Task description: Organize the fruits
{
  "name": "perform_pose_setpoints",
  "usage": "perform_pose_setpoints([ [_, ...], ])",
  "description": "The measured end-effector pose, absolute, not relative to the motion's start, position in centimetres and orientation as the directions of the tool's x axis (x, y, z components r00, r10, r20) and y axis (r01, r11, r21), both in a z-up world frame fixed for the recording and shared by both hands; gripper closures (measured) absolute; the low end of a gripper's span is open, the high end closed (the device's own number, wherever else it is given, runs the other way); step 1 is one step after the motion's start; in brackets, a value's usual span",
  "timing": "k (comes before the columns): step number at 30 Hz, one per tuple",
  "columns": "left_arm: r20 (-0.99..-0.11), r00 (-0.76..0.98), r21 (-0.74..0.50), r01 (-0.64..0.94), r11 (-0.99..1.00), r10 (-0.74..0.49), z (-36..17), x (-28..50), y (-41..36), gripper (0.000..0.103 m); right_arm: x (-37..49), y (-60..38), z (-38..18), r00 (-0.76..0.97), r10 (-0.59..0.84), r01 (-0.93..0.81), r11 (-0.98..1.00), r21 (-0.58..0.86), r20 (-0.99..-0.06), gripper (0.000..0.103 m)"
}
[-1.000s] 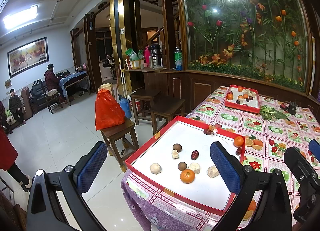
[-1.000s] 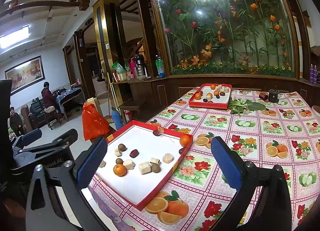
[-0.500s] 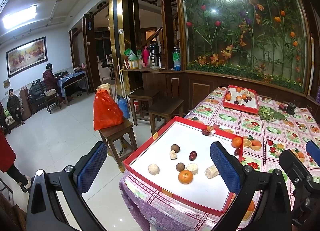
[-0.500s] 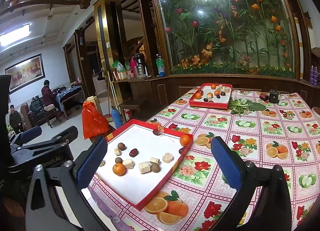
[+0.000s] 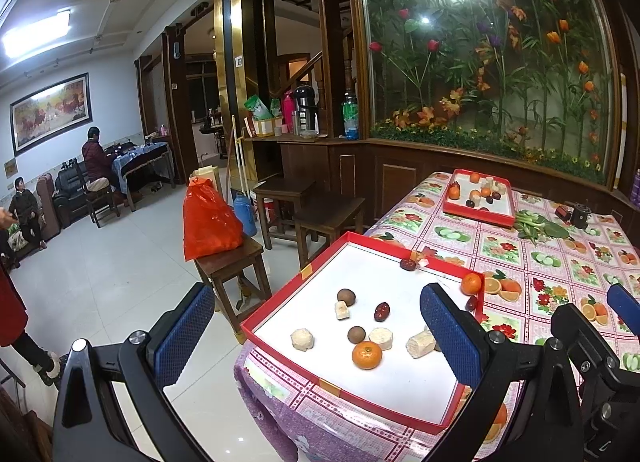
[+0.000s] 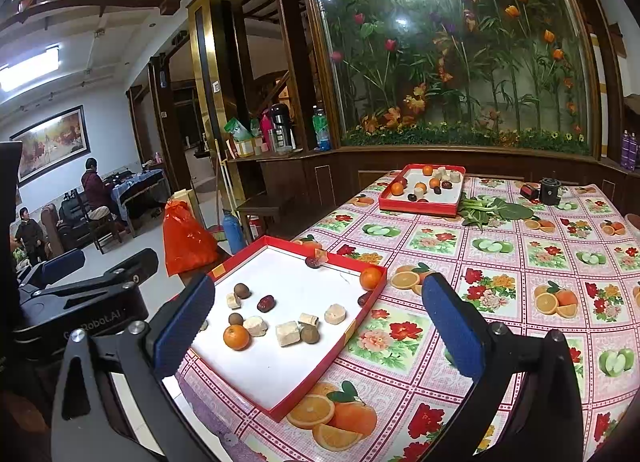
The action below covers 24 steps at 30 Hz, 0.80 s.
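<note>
Currently: tabletop [image 6: 500,302] under fruit-print cloth. Near red tray [image 6: 280,402] at near-left corner, within reach of both tools; fruits lie loose, unsorted on white floor. Far red tray [image 6: 420,207] well apart, far side, also holds fruit; likely second sorting spot. Left hand-held gripper [image 5: 316,338] and right hand-held gripper [image 6: 316,326] both spread wide, empty, hovering short of tray, presumably pre-pick. Orange [image 5: 367,354] nearest; brown round fruit [image 5: 356,334] and pale chunk [image 5: 381,338] just behind it, crowding any grasp.
</note>
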<state>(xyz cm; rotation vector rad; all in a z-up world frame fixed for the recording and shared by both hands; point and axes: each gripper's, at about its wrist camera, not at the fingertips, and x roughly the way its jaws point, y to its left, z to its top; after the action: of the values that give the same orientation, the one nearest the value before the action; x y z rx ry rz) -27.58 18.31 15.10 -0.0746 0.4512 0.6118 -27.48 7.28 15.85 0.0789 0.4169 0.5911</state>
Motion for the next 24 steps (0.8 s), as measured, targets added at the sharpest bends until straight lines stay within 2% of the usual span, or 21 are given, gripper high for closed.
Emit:
perform_pose_setpoints([
  [24, -0.437, 0.728, 0.056, -0.563, 0.824, 0.527, 15.0, -27.3, 17.1, 0.0, -27.1, 7.3, 15.8, 0.743, 0.553, -0.523, 0.831, 0.188, -0.376, 0.0],
])
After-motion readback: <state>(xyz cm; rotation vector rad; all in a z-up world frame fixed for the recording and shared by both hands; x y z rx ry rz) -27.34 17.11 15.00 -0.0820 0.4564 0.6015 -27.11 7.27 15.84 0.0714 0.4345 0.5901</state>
